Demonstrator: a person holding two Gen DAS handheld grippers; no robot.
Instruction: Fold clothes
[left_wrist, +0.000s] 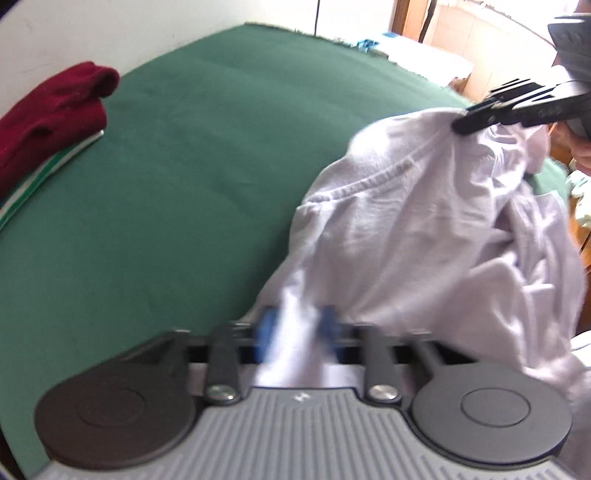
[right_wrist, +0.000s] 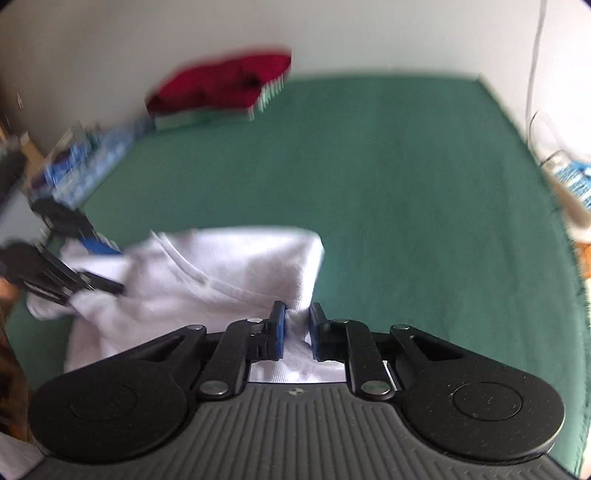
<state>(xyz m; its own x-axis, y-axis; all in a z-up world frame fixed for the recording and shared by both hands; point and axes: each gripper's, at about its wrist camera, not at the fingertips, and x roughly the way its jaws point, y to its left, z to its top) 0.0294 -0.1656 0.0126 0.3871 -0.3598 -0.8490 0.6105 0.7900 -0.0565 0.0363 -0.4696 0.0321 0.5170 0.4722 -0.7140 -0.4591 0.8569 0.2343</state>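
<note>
The white garment is a pale, soft knit top with a ribbed neckline seam curving across it. It lies bunched and creased rather than spread flat, at the near right part of the green cloth-covered surface in the left wrist view. One bunched edge of it rises to the upper right, another is drawn down to the near middle. In the right wrist view the white garment sits at the near left. Far left, against the wall, a dark red garment lies folded on a green-and-white striped one.
</note>
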